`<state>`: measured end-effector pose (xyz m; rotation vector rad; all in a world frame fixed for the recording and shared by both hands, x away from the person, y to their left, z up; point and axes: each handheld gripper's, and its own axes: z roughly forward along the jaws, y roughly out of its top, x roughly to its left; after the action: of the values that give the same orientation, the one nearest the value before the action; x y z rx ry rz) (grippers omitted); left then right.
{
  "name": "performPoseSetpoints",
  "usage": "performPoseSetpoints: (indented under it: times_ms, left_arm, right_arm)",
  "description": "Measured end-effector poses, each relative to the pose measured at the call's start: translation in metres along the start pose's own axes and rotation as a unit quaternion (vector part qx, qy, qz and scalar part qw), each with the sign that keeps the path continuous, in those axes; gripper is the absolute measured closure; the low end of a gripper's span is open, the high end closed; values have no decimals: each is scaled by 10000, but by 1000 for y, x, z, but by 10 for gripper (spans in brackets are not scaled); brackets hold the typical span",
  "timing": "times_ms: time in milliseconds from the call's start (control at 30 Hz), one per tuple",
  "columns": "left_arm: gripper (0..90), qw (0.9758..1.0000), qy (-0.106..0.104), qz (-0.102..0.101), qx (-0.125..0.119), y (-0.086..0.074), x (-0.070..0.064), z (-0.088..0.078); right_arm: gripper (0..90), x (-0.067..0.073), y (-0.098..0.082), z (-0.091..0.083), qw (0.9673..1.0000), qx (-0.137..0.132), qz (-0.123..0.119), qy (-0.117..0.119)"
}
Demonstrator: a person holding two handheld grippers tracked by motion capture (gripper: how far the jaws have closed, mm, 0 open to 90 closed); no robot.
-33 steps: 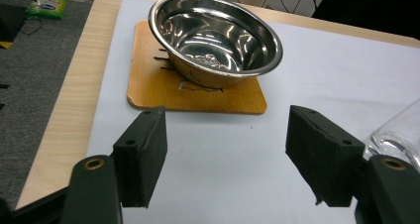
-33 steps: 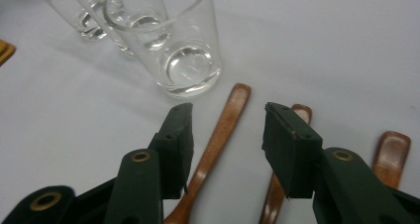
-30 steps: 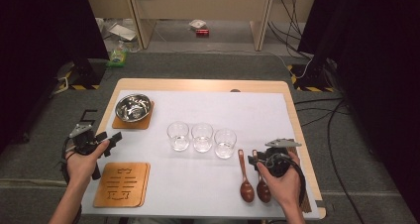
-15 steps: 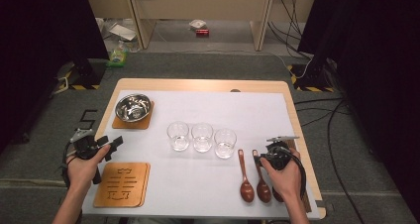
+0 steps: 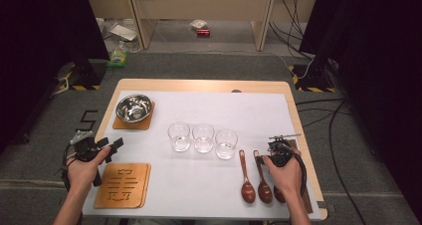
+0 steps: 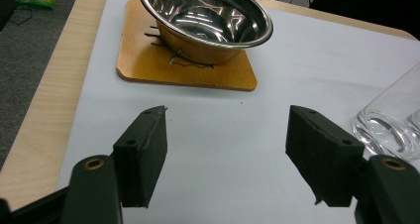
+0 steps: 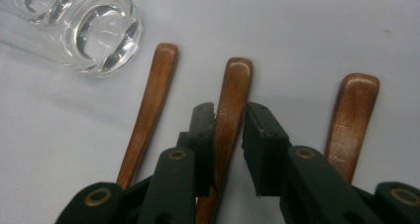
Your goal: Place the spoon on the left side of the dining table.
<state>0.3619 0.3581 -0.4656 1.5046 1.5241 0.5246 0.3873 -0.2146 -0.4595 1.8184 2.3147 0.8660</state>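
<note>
Bare forearms are showing no sleeves; each black gripper (image 5: 113,146) is trailing a cable, brass-ringed screws glinting behind matte, blocky jaws.

Claw (image 7: 229,116) closing around middle wooden spoon (image 7: 233,92).

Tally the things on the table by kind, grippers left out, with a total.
Spoons: 3, first, middle, third
Glasses: 3, at
Coasters: 2, under the bowl and bare
Bowl: 1
Total: 9
</note>
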Motion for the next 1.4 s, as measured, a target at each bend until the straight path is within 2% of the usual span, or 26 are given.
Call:
performPoseSetpoints:
  times_ms: [67,300,567,733,1033,1400]
  left_arm:
    - [319,10000,10,-13,4,0,0,0]
    - [318,10000,24,-21,10,-1,2,-1]
    - [319,10000,31,-25,12,-2,2,-1]
    - [321,10000,46,5,16,-1,2,0]
    - [322,10000,41,9,21,-2,2,0]
    - [322,10000,49,23,41,-2,2,1]
  right_arm:
    - [757,0,1,1,10000,34,85,5]
    - [773,-2,1,4,9999,111,108,4]
    - [790,0,3,5,9995,189,247,16]
    - [791,1,5,5,9987,233,452,-34]
    - [792,4,6,6,9973,270,674,-125]
    - [794,15,10,8,9965,397,626,-393]
